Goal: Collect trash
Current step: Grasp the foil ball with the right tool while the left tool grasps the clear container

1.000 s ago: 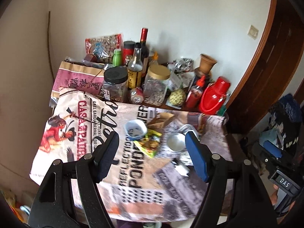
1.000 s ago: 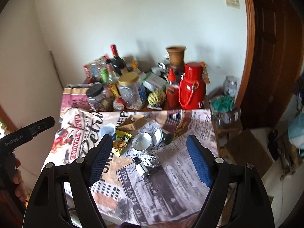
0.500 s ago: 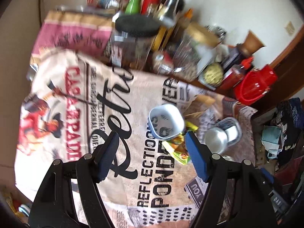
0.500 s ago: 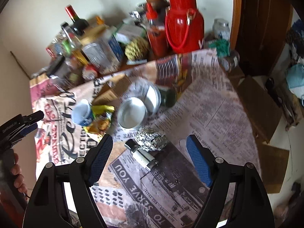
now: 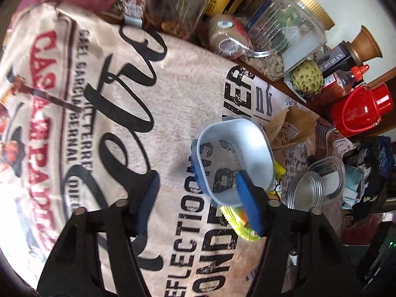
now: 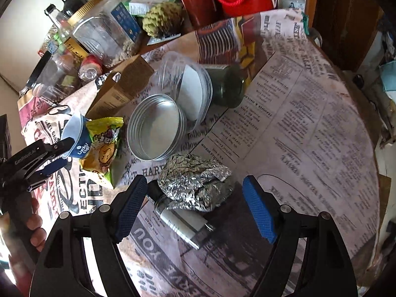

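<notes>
Your left gripper (image 5: 198, 193), spread wide, hides part of the wrapper (image 5: 237, 219); its right finger sits inside the blue cup (image 5: 230, 158). Your right gripper (image 6: 195, 198), also spread, brackets the crumpled foil ball (image 6: 193, 180), which covers the tube's (image 6: 183, 225) far end.

Legible text. The printed cloth (image 5: 148, 113) covering the bench carries large black script, red capitals beginning "CAS", smaller lines "GAEL GARCIA BERNAL" and "DIEGO", and block letters "FLECTION" above "ONDE"; in the right wrist view its newspaper-style part (image 6: 309, 133) shows "YOU" and "HAR", the finer columns too small to read. The blue cup (image 6: 79, 138) is labelled "Lucky Cup". The left gripper (image 6: 37, 153) body bears "GenRobot.AI". The yellow snack packet (image 6: 104, 146) has coloured lettering that cannot be made out.
</notes>
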The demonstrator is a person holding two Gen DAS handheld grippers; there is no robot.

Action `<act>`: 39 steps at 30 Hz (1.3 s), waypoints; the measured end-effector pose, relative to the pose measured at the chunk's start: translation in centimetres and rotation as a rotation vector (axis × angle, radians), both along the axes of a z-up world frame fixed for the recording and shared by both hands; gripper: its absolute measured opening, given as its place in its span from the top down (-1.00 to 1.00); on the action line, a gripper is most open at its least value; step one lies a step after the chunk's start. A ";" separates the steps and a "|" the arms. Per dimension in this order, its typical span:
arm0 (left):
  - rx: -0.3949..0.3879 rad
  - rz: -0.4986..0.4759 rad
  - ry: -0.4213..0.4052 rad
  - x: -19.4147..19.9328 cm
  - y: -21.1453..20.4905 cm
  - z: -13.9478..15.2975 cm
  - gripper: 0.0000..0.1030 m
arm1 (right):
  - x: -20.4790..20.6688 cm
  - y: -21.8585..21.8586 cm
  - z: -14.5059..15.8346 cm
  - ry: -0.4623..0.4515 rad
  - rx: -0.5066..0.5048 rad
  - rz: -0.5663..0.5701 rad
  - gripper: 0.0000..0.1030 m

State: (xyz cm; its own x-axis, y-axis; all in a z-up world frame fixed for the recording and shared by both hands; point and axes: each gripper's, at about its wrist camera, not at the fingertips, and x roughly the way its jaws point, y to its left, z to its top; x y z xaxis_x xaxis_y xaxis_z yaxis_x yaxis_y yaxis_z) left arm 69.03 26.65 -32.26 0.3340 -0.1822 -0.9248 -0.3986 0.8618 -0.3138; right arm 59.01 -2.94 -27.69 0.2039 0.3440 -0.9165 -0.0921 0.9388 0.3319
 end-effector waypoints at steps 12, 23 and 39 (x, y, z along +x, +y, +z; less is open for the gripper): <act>0.063 0.002 -0.036 1.3 -0.1 0.4 0.93 | 0.0 -1.1 2.3 -0.091 -0.018 0.028 -0.07; 0.180 -0.024 -0.188 -1.0 -2.9 9.0 0.93 | -0.8 -4.3 8.0 -0.219 0.019 0.013 -0.06; 0.321 0.012 -0.455 -13.7 -14.1 23.8 0.93 | -6.6 -12.1 19.4 -0.546 0.096 0.147 -0.06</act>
State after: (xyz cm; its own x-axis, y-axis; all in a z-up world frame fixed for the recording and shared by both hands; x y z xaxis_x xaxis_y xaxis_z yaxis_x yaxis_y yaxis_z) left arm 55.35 12.54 -8.46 0.7129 0.0913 -0.6953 -0.2950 0.9385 -0.1793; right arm 52.45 -15.09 -8.25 0.5827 0.4809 -0.6551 -0.4010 0.8713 0.2829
